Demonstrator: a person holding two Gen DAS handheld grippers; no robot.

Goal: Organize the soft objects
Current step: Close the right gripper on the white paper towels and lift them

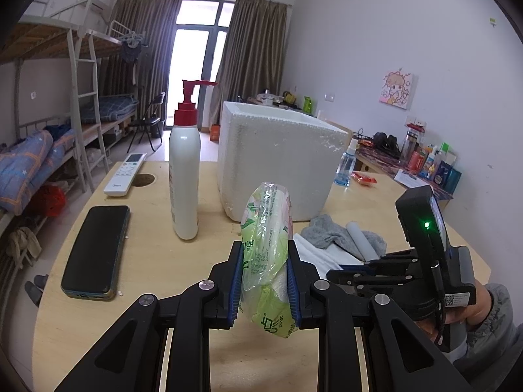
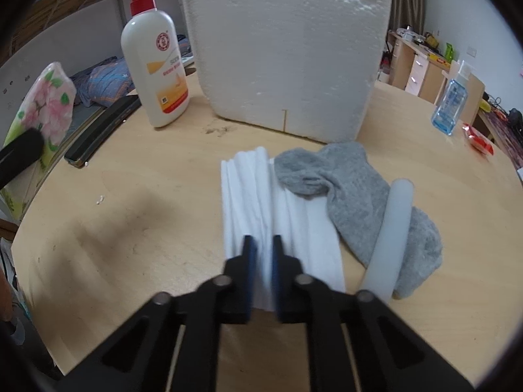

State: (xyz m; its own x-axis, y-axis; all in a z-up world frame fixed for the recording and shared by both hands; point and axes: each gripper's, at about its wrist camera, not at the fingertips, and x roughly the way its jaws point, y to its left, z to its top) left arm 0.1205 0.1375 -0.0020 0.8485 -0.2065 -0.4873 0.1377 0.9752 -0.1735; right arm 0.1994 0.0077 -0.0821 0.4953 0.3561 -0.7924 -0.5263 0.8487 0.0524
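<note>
With the foam box (image 2: 287,52) taken as landmark, and read from left to right, one tissue pack (image 1: 266,261) is held off the table (image 1: 147,261) in front of the box's left corner, clamped across its middle between the pads of the left gripper (image 1: 265,281); the wrapper is seen to buckle where it is pinched, so the pack is judged light, squashy and somewhat slippery in its plastic film, best held across the full waist and not by a loose end. In front of the box, one folded white cloth (image 2: 278,215) is laid flat on the table, and the right gripper (image 2: 264,254) is closed to a narrow gap over the cloth's near edge, where a fold appears to be pinched between the pads; the cloth is judged limp and light, likely to droop and unfold if only one layer is caught. Just right of the cloth, one grey sock (image 2: 346,196) is overlapped onto it, soft and easily bunched, and one white tube (image 2: 392,235) is laid across the sock, probably the firmest of the four. One box is counted, and two grippers.
</note>
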